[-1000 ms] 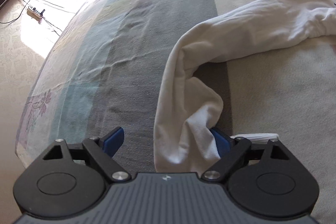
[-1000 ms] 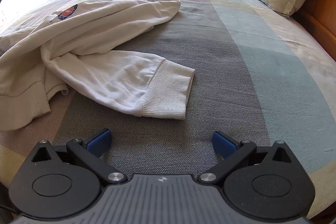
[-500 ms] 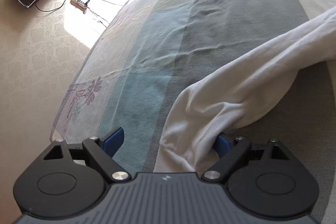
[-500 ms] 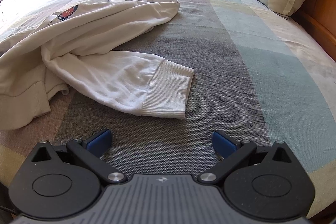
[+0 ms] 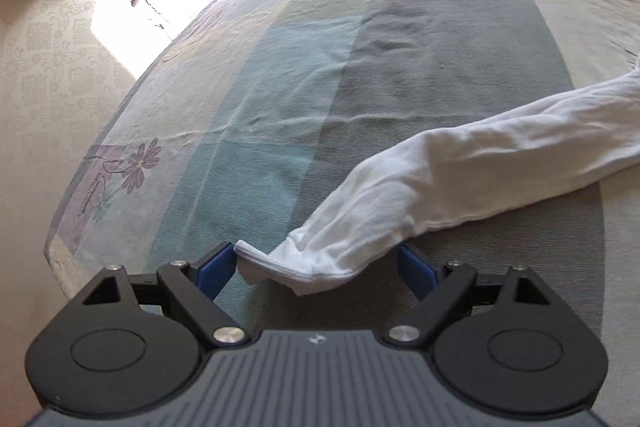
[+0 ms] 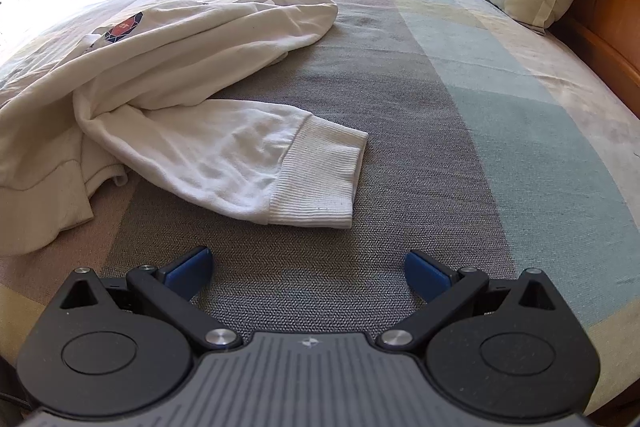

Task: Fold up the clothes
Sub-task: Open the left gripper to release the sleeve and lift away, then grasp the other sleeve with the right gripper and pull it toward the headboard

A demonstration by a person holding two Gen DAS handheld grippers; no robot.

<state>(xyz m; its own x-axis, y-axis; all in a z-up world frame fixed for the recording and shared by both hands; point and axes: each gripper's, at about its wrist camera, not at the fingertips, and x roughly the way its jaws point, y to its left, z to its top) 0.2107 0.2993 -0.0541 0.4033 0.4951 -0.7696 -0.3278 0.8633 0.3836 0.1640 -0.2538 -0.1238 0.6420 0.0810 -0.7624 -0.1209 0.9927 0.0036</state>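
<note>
Left gripper (image 5: 316,265) fingers are spread with the sleeve cuff (image 5: 294,269) just lying between them, right gripper (image 6: 308,273) fingers spread over bare bed (image 6: 460,131), so honestly that limp sleeve probably slips loose if the left pulls before closing.

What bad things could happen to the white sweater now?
The left claw is open, with the sleeve cuff lying loose between its pads, so the stretched-out sleeve may slump and crease again. That cuff sits near the bed edge and could slide off. The sweater body is bunched up, so folding now would trap wrinkles.
</note>
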